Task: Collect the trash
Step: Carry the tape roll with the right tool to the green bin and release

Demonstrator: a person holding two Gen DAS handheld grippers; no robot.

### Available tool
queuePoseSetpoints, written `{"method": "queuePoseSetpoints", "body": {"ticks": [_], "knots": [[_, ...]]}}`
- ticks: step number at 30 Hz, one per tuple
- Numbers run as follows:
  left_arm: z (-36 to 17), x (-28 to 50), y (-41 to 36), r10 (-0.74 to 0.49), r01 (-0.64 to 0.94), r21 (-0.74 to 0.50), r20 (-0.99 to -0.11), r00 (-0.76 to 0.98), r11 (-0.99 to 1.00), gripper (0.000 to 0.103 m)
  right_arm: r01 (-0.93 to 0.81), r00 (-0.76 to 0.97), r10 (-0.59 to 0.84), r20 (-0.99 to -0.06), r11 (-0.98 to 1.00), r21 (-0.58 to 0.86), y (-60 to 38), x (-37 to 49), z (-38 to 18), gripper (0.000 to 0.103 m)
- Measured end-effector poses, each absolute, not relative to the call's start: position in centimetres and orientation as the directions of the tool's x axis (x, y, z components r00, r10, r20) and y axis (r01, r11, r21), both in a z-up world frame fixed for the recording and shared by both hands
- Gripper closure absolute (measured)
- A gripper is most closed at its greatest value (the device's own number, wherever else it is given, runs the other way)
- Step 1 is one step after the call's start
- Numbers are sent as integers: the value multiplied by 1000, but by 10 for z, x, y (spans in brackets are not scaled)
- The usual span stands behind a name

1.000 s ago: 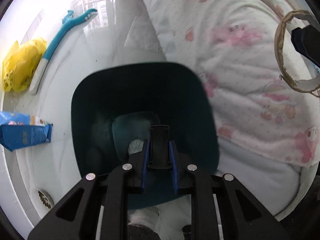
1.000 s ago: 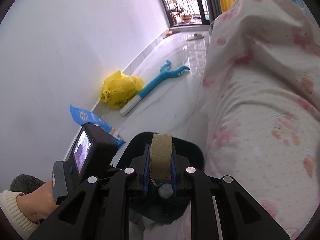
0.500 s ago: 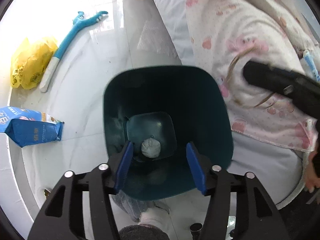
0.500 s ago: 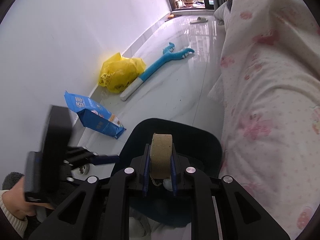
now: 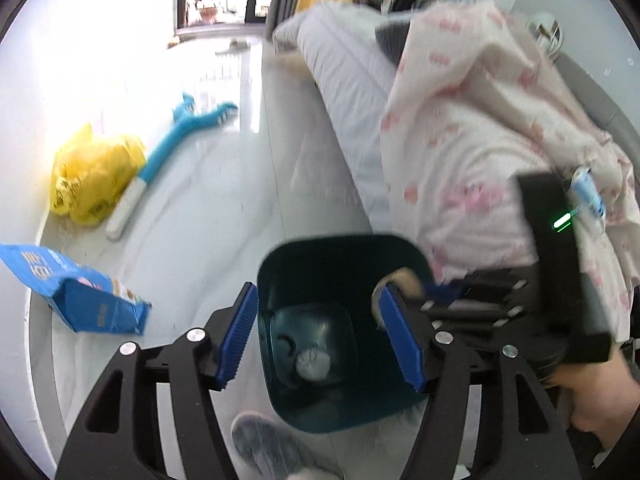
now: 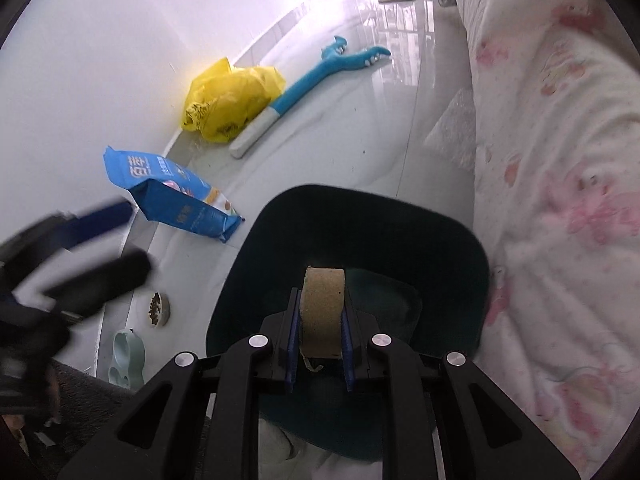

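Note:
A dark teal trash bin [image 5: 340, 264] [image 6: 452, 248] stands on the floor beside the bed. A crumpled white wad [image 5: 313, 363] lies at its bottom. My left gripper [image 5: 320, 338] is open and empty, its blue pads wide apart above the bin's near rim. My right gripper [image 6: 320, 322] is shut on a brown cardboard tape ring [image 6: 322, 310] and holds it over the bin's mouth. In the left wrist view the ring [image 5: 402, 280] and right gripper sit at the bin's right rim.
A blue snack bag [image 6: 172, 196] [image 5: 76, 292], a yellow plastic bag [image 6: 230, 106] [image 5: 90, 176] and a blue long-handled brush [image 6: 304, 88] [image 5: 176, 140] lie on the glossy floor by the wall. A pink-patterned blanket [image 6: 552, 160] covers the bed at right. Pet bowls [image 6: 128, 354] sit at left.
My left gripper let go of the bin rim, opened wide and pulled back and up. My right gripper carried the tape ring in over the bin.

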State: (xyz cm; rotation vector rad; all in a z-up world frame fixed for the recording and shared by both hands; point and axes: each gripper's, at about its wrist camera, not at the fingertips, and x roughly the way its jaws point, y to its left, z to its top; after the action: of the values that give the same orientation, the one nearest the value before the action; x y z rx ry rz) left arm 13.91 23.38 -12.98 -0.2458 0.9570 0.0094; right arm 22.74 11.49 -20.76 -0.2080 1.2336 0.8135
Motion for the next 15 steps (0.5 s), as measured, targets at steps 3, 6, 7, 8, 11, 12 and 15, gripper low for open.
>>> {"method": "queuePoseSetpoints", "body": {"ticks": [3,6,7,8,11,12,15], "knots": [[-117,136,235,-85,-105,-193,-772,630,975,34,-642,74,415,-907,715,276,119,227,-218,85],[-106,130,236,-58,-98,-168,-733,677,981,28,-644,54,393,-918,716,269,126,225,-229,85],[-102,129,236,-51,-96,-162,-721,691,982,27,-649,48,381,-924,714,261,129,223,-233,85],[-98,127,236,-43,-95,-155,-707,706,983,26,-651,41,375,-926,713,259,129,222,-235,85],[-85,120,237,-19,-92,-131,-666,746,987,23,-656,25,347,-938,713,246,135,219,-242,80],[-82,119,238,-18,-89,-130,-653,757,987,22,-657,21,337,-941,714,241,137,219,-245,67],[-72,115,238,-15,-85,-133,-618,786,987,22,-653,11,308,-951,723,226,136,217,-251,51]]}}
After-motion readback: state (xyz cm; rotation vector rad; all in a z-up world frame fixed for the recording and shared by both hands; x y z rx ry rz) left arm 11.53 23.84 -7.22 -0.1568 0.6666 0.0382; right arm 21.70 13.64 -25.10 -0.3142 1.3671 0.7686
